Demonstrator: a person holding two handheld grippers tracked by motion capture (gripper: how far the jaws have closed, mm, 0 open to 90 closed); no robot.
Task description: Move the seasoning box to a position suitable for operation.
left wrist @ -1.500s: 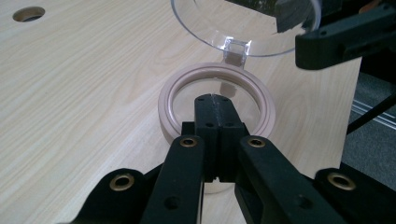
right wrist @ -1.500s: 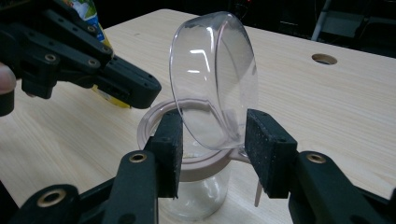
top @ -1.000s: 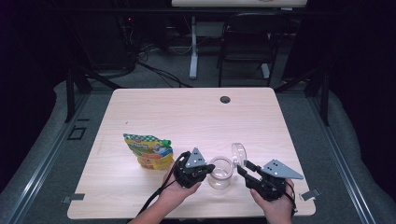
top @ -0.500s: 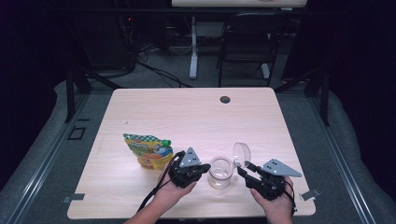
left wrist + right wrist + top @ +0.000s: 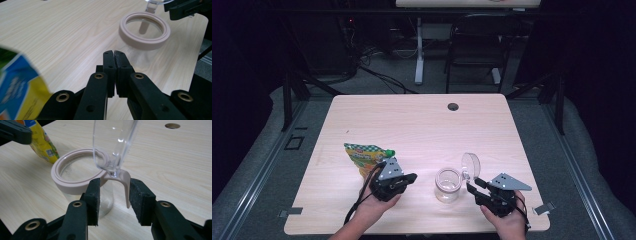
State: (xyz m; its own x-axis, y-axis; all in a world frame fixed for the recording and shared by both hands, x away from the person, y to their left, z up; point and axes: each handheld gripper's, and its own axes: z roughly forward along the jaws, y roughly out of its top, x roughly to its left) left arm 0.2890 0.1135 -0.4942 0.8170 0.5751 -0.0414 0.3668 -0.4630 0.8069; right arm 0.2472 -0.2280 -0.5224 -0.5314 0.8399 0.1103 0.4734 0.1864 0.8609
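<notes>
A clear jar [image 5: 448, 185] with a pinkish rim [image 5: 75, 185] stands near the table's front edge, its clear hinged lid [image 5: 471, 162] flipped up. My right gripper [image 5: 115, 195] straddles the lid's pink hinge tab [image 5: 123, 182]; its jaws have just opened a little and I see no firm press on the tab. My left gripper [image 5: 114, 53] is shut with nothing between its jaws and points at the jar rim [image 5: 144, 30] from the left. In the high view the left gripper [image 5: 411, 178] sits just right of a yellow-green snack bag [image 5: 362, 157], with the right gripper [image 5: 472, 186] by the jar.
The wooden table [image 5: 422, 125] has a round cable hole [image 5: 453, 106] near its far edge. A chair [image 5: 477, 45] and a desk leg [image 5: 418, 50] stand on the floor beyond it. The bag's blurred corner [image 5: 20, 85] fills the lower left of the left gripper view.
My left gripper has moved left, away from the jar and over to the snack bag. The right hand, jar and lid have stayed in place.
</notes>
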